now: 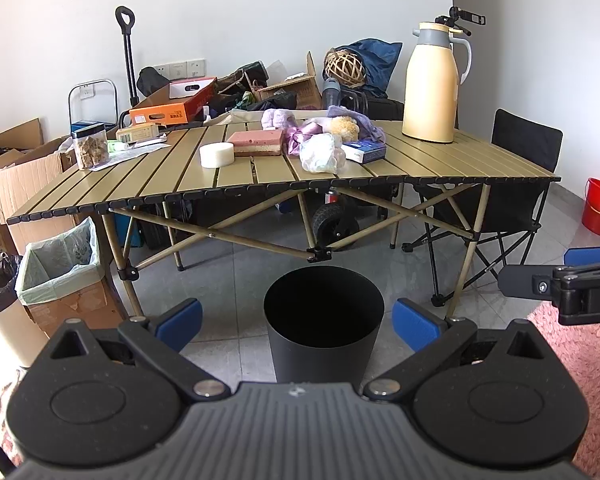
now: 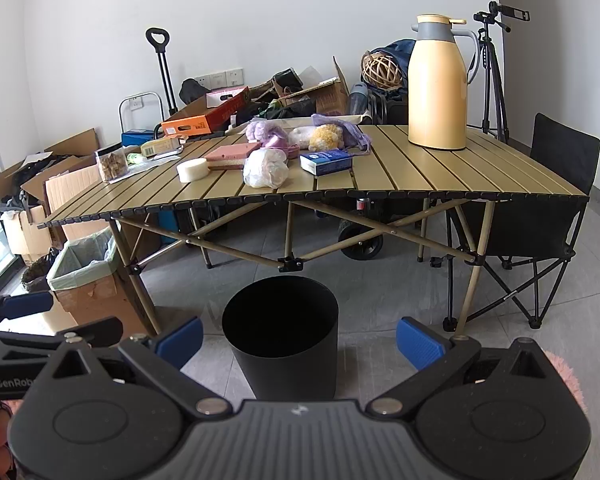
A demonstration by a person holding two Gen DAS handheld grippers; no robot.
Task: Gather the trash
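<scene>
Both blue-padded fingers of my left claw [image 1: 298, 325] stand spread wide with nothing between them, and through the gap I see a black round bin [image 1: 323, 325] on grey floor tiles, its inside too dark to read. Open floor lies between the bin and the near edge of the slatted folding worktop [image 1: 440, 164]. On the slats sit a crumpled clear plastic bag [image 1: 320, 153], a white foam disc [image 1: 217, 155], a pink sponge block [image 1: 259, 143], a blue and white carton [image 1: 364, 150], a heap of purple cloth and plush [image 1: 332, 123], a clear jar of brown chunks [image 1: 91, 146] and a tall yellow thermos jug [image 1: 432, 84]. A cardboard box lined with a pale green bag [image 1: 60, 264] stands by the worktop's left leg. My right claw [image 1: 540, 276] pokes in from the right edge.

From the right wrist, my right claw [image 2: 300, 339] is likewise splayed open and empty, the bin [image 2: 281, 328] straight ahead with bare tiles around it. The crumpled bag [image 2: 265, 168] lies close to the worktop's [image 2: 440, 164] front edge, the carton [image 2: 326, 162] just to its right and the disc [image 2: 192, 170] to its left. The jug [image 2: 438, 84] stands well apart at the far right, with a black folding chair [image 2: 556, 200] beyond that end. The lined box [image 2: 86, 268] is at lower left, and my left claw [image 2: 28, 312] enters from the left edge.
</scene>
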